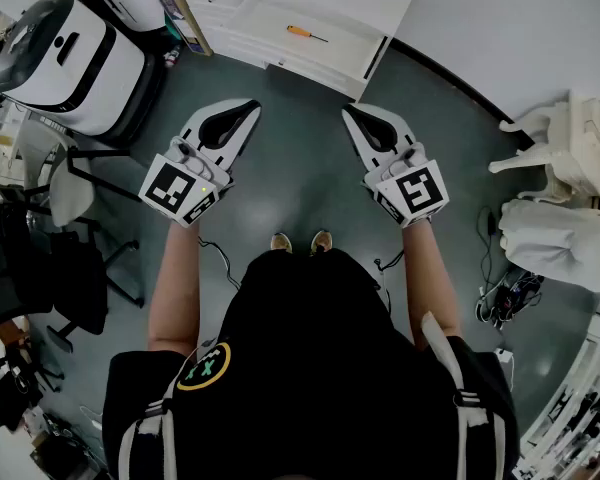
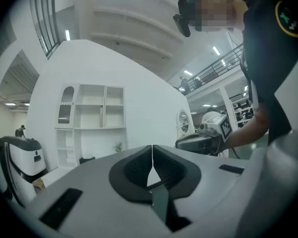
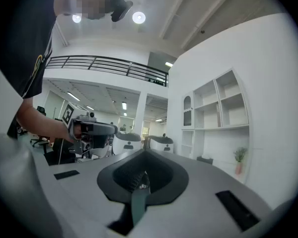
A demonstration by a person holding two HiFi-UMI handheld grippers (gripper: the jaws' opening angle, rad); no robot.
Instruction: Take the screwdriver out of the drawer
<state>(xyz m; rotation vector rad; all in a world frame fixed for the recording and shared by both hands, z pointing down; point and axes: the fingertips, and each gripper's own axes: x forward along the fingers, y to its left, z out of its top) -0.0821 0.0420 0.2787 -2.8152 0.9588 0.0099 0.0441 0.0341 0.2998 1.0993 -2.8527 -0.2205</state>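
Note:
An orange-handled screwdriver (image 1: 305,34) lies in the pulled-out drawer (image 1: 280,43) of a low white cabinet at the top of the head view. My left gripper (image 1: 250,106) and my right gripper (image 1: 349,111) are held level, side by side over the grey floor, well short of the drawer. Both point toward the cabinet and both are shut with nothing in them. In the left gripper view the jaws (image 2: 152,148) meet in a thin line, and the right gripper (image 2: 203,138) shows beside them. The right gripper view shows its own closed jaws (image 3: 144,153) and the left gripper (image 3: 92,130).
A white wheeled machine (image 1: 60,53) stands at the upper left, with black chairs (image 1: 70,268) below it. Pale bundled objects (image 1: 565,198) and a tangle of cables (image 1: 505,293) lie at the right. A white shelf unit (image 2: 92,118) stands against the wall ahead.

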